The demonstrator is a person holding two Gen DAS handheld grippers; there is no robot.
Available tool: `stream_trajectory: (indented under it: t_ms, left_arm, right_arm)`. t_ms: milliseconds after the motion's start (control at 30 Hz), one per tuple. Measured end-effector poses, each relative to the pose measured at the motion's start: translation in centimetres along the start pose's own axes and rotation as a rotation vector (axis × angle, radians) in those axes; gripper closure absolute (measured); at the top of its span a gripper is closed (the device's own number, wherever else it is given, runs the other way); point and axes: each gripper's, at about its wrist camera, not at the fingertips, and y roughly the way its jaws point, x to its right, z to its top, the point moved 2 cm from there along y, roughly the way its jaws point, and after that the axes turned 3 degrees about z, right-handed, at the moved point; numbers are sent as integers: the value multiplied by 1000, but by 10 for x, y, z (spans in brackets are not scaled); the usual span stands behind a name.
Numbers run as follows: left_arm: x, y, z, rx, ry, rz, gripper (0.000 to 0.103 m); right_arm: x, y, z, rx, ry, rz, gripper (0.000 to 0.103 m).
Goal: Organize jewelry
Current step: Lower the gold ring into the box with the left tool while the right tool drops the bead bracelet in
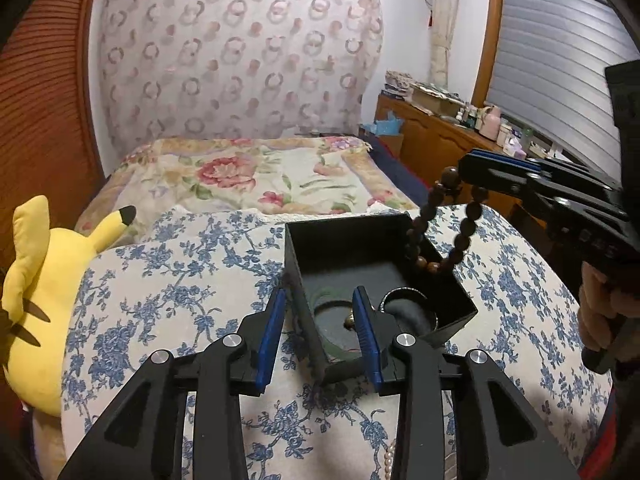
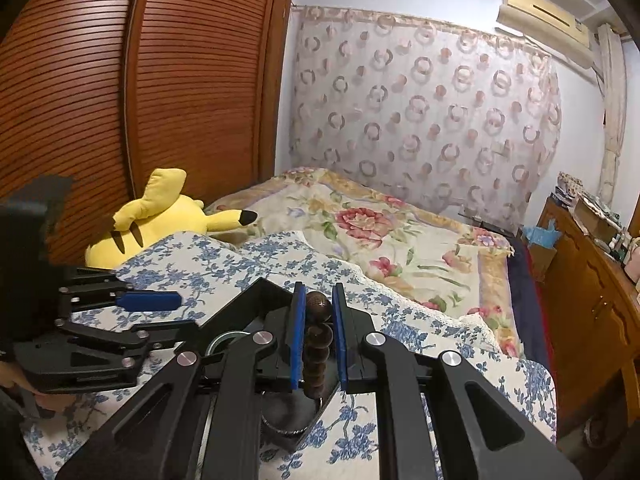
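Note:
A black open jewelry box [image 1: 360,256] sits on a blue-flowered pillow [image 1: 180,304]. My left gripper [image 1: 320,300] is open, its jaws standing astride the box's near left wall, one finger inside. My right gripper [image 2: 318,300] is shut on a brown wooden bead bracelet [image 2: 318,344]. In the left wrist view the right gripper [image 1: 466,172] holds the bracelet [image 1: 440,240] hanging down over the box's far right corner, its lowest beads inside the box. A dark bangle [image 1: 340,312] and a silver ring-shaped piece [image 1: 404,296] lie in the box.
A yellow plush toy [image 1: 48,300] lies left of the pillow. A flowered bedspread [image 1: 272,176] lies beyond. A wooden dresser [image 1: 440,136] with clutter stands at the right. A strand of pearls [image 1: 388,460] lies on the pillow near the left gripper.

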Motion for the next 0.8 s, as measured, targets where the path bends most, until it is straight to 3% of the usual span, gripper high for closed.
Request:
stream_trajectory:
  t_ms: [367,700,800]
  left_arm:
    - [-11,-12,-10,14,-3,19,62]
    - [-16,-21,-15,25,-4,37,60]
    - [-16,-23,-17,34,-1,41,49]
  right_arm:
    - [3,39,0,-58,2,-41,88]
    - [-17,47,13,-53,-16,1,88]
    - [-17,50,12,-71,-13,-3,84]
